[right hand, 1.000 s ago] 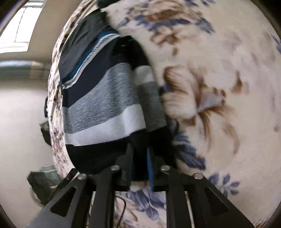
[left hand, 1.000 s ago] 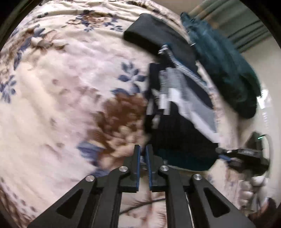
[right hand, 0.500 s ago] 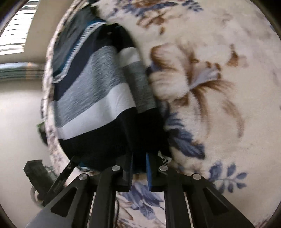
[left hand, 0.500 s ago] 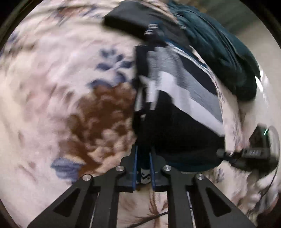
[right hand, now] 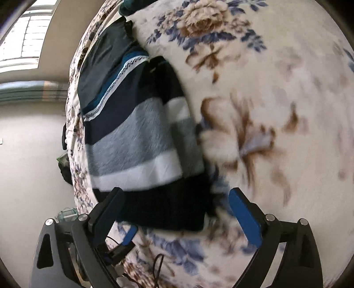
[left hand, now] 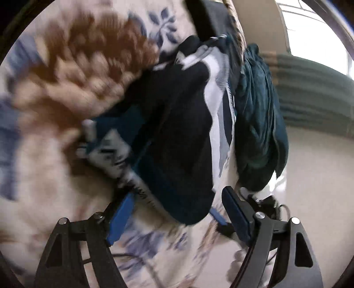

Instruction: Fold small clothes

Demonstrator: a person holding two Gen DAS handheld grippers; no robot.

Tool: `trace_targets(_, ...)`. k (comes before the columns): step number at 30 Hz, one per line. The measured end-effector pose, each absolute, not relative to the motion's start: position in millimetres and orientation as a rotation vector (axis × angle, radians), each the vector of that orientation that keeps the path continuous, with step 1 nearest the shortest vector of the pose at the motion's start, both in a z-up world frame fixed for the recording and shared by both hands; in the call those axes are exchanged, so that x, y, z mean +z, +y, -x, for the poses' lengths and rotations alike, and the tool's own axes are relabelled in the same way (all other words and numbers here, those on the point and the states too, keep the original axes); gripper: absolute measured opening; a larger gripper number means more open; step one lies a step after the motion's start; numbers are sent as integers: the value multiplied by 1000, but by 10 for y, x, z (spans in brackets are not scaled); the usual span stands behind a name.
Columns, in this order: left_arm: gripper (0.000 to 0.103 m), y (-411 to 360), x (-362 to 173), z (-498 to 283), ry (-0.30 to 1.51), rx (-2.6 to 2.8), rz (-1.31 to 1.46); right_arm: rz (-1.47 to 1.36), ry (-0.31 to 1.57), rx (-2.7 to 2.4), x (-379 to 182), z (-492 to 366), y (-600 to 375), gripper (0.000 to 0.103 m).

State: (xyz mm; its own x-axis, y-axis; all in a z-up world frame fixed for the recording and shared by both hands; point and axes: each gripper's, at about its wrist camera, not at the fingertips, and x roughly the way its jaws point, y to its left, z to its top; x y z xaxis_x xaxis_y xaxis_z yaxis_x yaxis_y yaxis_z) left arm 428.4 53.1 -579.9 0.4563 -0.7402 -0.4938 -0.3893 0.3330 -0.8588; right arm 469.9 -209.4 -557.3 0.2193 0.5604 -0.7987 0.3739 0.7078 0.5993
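A folded striped garment (right hand: 137, 141) in navy, grey, white and black lies on the floral blanket (right hand: 276, 110). My right gripper (right hand: 177, 195) has its jaws opening wide. The garment's black hem (right hand: 168, 210) sits between the blue pads, and they do not press on it. In the blurred, tilted left wrist view the same garment (left hand: 183, 124) fills the middle. My left gripper (left hand: 177, 199) is opening too, with the dark hem edge between its fingers and untouched. Part of the left gripper (right hand: 129, 234) shows under the hem.
A teal garment (left hand: 258, 121) hangs at the blanket's edge beside the striped one, with a dark folded cloth (left hand: 210, 20) farther back. The bed edge drops to a pale floor (right hand: 28, 166). A window (right hand: 24, 33) and a green curtain (left hand: 314, 95) lie beyond.
Both grippers were shut on the black hem and now stand wide open, the hem released onto the blanket. The left gripper has rolled and dropped closer to the garment.
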Motion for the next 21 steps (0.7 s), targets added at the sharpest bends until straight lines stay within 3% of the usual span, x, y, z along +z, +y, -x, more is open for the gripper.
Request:
trace_targets(16,87,277,-5929,-4403,1041,-68,1414,-1032,1409,381,-6381,-6021,-2184,97)
trace_targets(18,87,288,-5939,-4421,1037,-61,1418,-1021,1404,375,-6384,-6105,-2163,69)
trace_targets(19,87,280,-5929,-4448,1035,-57,1421,-979,1404,363,-6349,-6116,-2130,38)
trace_targets(21,87,294,-5910,-4473,1042,-64,1408,-916,1405,356,-6301,-6103,-2054,23)
